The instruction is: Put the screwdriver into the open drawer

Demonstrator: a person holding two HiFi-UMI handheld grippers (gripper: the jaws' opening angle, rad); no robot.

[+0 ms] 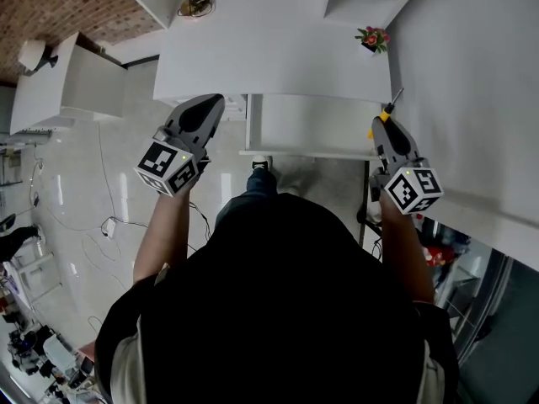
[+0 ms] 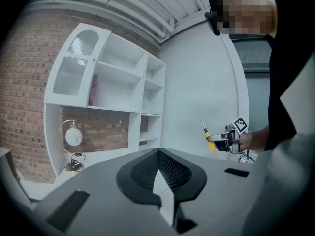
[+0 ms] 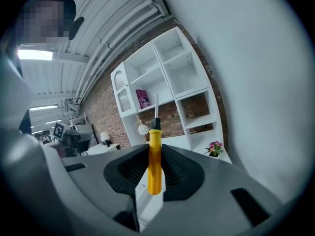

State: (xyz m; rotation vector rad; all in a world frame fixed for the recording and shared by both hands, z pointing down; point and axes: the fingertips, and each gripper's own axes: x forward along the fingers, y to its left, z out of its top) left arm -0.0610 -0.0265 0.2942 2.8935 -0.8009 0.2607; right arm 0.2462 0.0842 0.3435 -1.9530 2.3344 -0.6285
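Starting at the left: the left gripper (image 1: 206, 110) hangs near the front edge of the white desk (image 1: 278, 57), just left of the drawer. Its own view shows the 2 jaws pressed together with nothing between them, so it's basically a spare hand right now.

In the middle, the open drawer (image 1: 305, 152) sticks out from under the desk toward the person. What shows of the inside looks bare, so there seems to be plenty of landing room.

Over on the right, the right gripper (image 1: 386, 133) is clamped on the screwdriver (image 1: 387, 114). It's up in the air just beside the drawer's right edge, not inside it yet. In the right gripper view the yellow handle lies along the pads. The top of the handle, the black collar and the thin metal shaft poke out past the tips.

Handling-wise, it's probably light and totally rigid, so weight shouldn't be an issue. The handle looks like smooth, round plastic, so it could twist or slide between the pads if the grip goes loose. The fat handle is the right place to hold; the skinny shaft would likely slip. It's not fragile, but the tip could scratch the drawer. Laying it down low and flat beats dropping it, and it may roll a bit once let go.

Farthest right, a small potted flower (image 1: 372, 38) sits at the desk's back corner, well apart from the drawer.
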